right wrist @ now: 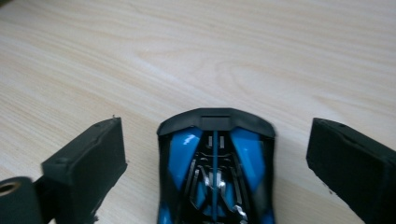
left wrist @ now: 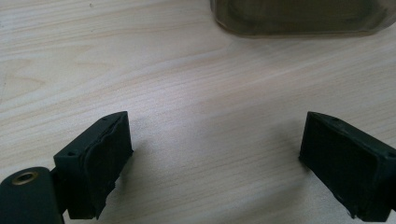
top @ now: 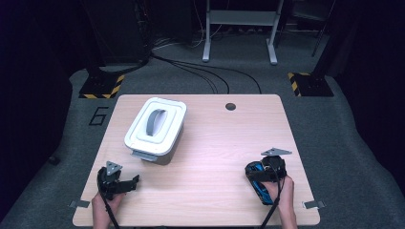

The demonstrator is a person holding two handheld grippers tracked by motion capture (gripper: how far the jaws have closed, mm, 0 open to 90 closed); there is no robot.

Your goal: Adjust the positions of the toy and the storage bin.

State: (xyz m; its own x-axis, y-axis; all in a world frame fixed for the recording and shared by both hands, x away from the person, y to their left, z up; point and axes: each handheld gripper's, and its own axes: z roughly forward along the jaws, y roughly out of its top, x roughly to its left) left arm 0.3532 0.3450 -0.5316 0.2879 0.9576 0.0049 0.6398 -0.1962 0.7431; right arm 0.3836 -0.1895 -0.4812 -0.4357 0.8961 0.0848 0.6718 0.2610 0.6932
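Fingers (right wrist: 88, 163) flank the toy car (right wrist: 215, 163) without touching.

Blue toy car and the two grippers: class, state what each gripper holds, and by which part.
Nothing is held. The right gripper straddles the blue toy car with gaps either side; the left gripper is open over bare table.

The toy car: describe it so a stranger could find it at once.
On the wooden table, go to the near right corner. The blue and black toy car lies there between the open right gripper's jaws, far from the white lidded container.
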